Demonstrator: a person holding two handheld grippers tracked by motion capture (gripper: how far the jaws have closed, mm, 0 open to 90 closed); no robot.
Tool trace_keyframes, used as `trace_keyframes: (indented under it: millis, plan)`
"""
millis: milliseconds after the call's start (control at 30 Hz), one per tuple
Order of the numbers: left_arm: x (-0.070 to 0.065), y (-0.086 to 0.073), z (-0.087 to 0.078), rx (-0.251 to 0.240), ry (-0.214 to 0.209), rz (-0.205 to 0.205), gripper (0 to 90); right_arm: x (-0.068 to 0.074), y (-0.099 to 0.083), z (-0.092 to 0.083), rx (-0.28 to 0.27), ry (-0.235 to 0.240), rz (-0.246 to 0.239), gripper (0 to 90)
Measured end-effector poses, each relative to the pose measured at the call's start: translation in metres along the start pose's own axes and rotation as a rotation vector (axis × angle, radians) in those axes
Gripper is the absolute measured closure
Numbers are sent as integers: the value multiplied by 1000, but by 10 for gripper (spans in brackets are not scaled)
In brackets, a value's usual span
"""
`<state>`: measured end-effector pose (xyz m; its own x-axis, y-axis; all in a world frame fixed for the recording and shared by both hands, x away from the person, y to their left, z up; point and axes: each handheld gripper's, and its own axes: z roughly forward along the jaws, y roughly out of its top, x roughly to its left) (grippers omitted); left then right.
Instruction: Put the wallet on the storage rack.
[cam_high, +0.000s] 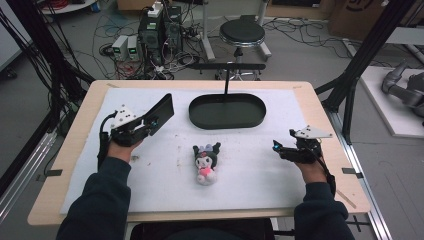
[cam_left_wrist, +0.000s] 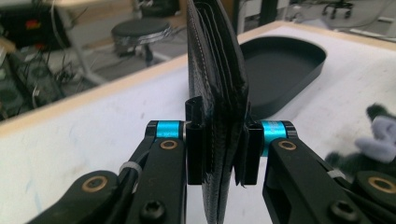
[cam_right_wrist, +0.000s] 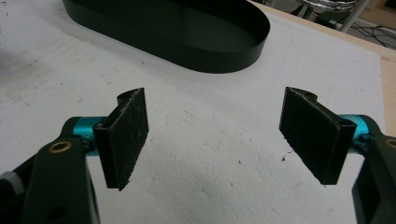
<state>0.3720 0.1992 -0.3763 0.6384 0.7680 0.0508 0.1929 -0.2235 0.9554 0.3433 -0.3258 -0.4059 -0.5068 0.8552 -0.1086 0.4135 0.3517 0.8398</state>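
Observation:
My left gripper (cam_high: 150, 124) is shut on a black leather wallet (cam_high: 161, 113), held off the white mat at the table's left. In the left gripper view the wallet (cam_left_wrist: 217, 93) stands on edge, pinched between both pads (cam_left_wrist: 195, 149). A small plush doll (cam_high: 206, 161) with black ears and a pink front lies on the mat at the centre. At the right, my right gripper (cam_high: 276, 147) hovers open over the mat, and in its own view the right gripper (cam_right_wrist: 219, 135) has wide-spread pads (cam_right_wrist: 123, 135) with nothing between them. A black oval tray (cam_high: 227, 120) sits at the back centre.
The tray's wall (cam_right_wrist: 187, 56) lies ahead of the right gripper. The white mat (cam_high: 250, 180) covers most of the wooden table (cam_high: 320, 110). A black stool (cam_high: 242, 34), computers and cables stand on the floor beyond the far edge.

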Motion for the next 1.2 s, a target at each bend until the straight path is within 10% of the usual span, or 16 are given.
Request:
trace_keyframes:
  millis: [567,1200]
  plan:
    - [-8,47,77,63,-186,61,772,-4,0,-1,-21,7,24,243]
    - [-31,57,167,98,-285,134,772,-6,0,-4,-39,20,37,243]
